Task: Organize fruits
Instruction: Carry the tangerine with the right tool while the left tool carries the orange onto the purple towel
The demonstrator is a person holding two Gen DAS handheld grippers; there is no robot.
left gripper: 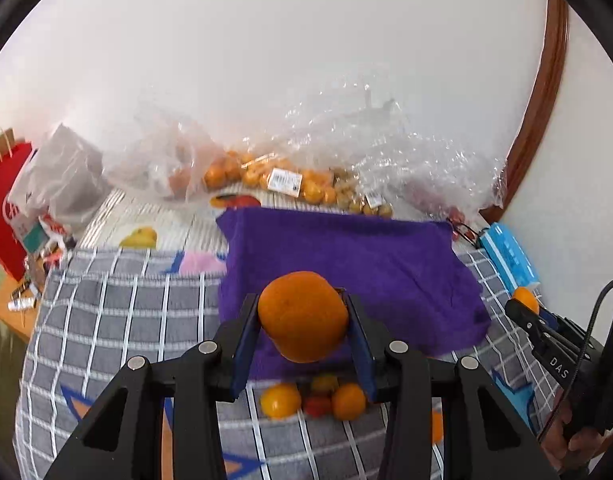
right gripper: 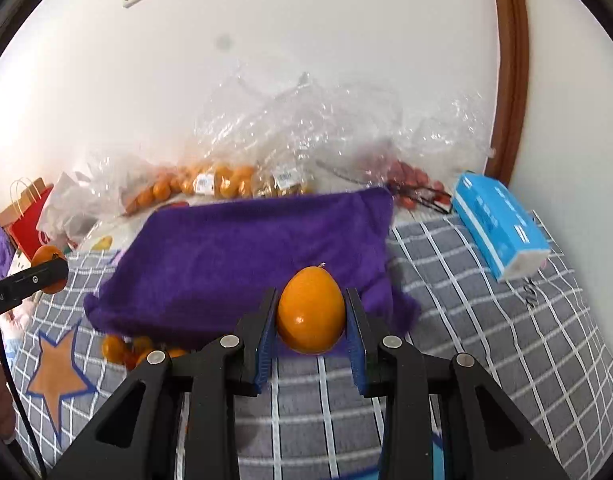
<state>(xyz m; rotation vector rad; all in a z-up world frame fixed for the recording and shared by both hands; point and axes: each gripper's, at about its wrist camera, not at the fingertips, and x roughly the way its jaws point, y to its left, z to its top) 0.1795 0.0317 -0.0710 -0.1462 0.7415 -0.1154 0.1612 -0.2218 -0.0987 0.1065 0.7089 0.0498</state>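
Pinched between the left gripper's [left gripper: 304,320] blue pads, a mandarin [left gripper: 302,316] is held above the purple towel [left gripper: 366,264]; an egg-shaped orange fruit [right gripper: 311,310] is clamped likewise by the right gripper [right gripper: 311,320]. Either smooth fruit could be squeezed out and rolled off the checked blanket [right gripper: 486,340].

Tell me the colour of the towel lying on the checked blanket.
Purple; the soft purple towel shows best in the right wrist view.
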